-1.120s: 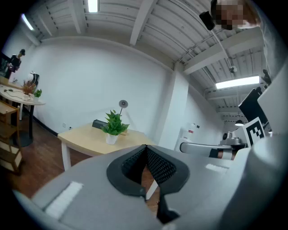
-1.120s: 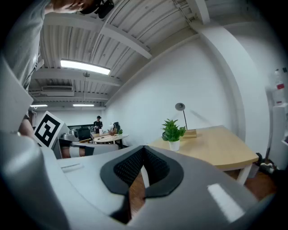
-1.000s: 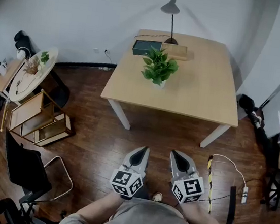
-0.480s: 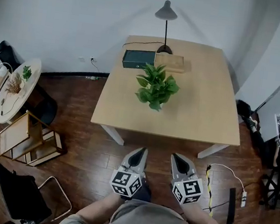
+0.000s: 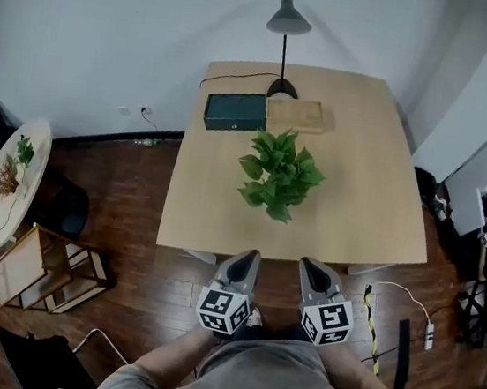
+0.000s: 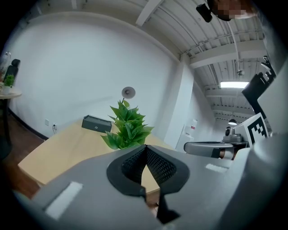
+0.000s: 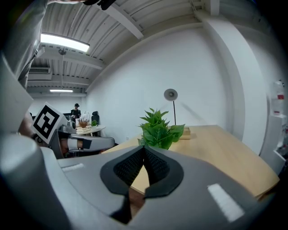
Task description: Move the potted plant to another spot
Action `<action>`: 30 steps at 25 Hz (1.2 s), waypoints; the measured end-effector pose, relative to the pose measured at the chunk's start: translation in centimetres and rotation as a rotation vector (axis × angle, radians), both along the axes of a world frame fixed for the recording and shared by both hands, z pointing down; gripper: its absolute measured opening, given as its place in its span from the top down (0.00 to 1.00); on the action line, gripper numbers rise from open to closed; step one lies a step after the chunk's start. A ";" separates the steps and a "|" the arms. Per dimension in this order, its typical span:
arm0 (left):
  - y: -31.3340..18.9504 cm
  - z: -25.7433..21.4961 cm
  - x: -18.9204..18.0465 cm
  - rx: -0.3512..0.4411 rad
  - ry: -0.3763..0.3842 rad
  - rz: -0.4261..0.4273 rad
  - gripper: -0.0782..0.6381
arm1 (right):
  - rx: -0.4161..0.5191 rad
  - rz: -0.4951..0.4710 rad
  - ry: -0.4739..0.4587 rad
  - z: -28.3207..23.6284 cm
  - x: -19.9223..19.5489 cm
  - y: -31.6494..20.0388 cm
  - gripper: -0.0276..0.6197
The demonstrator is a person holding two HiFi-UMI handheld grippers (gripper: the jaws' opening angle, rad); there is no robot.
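The potted plant [image 5: 280, 173], leafy and green, stands near the middle of the light wooden table [image 5: 196, 218]. Its pot is hidden under the leaves. It also shows ahead in the left gripper view [image 6: 126, 128] and the right gripper view [image 7: 158, 129]. My left gripper [image 5: 246, 259] and right gripper [image 5: 308, 267] hover side by side just short of the table's near edge, both shut with nothing in them and apart from the plant.
Behind the plant lie a dark green box [image 5: 236, 111] and a wooden block [image 5: 295, 114], with a black desk lamp [image 5: 288, 26] at the back edge. A round side table [image 5: 9, 181] and wooden frame shelf [image 5: 43, 265] stand left. Cables [image 5: 399, 299] lie right on the floor.
The table and plant have come closer and lower in the head view as I walked forward. Both grippers now reach the table's near edge; they stayed shut.
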State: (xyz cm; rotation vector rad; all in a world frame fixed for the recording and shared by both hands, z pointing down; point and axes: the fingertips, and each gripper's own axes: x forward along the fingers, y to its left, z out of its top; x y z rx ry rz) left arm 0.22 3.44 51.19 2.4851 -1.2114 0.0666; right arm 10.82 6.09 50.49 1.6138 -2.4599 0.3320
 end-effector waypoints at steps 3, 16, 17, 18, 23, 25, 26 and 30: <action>-1.8 0.8 -0.3 -0.011 -0.010 -0.005 0.89 | -0.016 0.002 0.003 0.8 0.0 -1.7 0.95; -8.5 8.0 0.0 -0.062 -0.141 -0.052 0.89 | -0.101 -0.098 0.030 6.7 2.4 -9.2 0.94; -9.0 8.7 0.0 -0.061 -0.153 -0.044 0.88 | -0.116 -0.112 0.032 7.3 2.5 -9.6 0.93; -9.5 9.5 0.1 -0.062 -0.163 -0.030 0.80 | -0.134 -0.129 0.034 7.9 2.6 -9.9 0.90; -12.1 12.9 1.1 -0.015 -0.216 0.109 0.51 | -0.198 -0.199 0.051 10.2 3.0 -10.5 0.65; -13.1 13.6 1.9 0.013 -0.231 0.172 0.40 | -0.212 -0.215 0.067 10.7 3.4 -10.4 0.62; -13.6 13.8 2.3 0.026 -0.238 0.199 0.35 | -0.220 -0.219 0.075 10.9 3.6 -10.4 0.61; -15.3 14.0 4.1 0.081 -0.251 0.265 0.20 | -0.249 -0.220 0.099 11.8 4.6 -10.4 0.60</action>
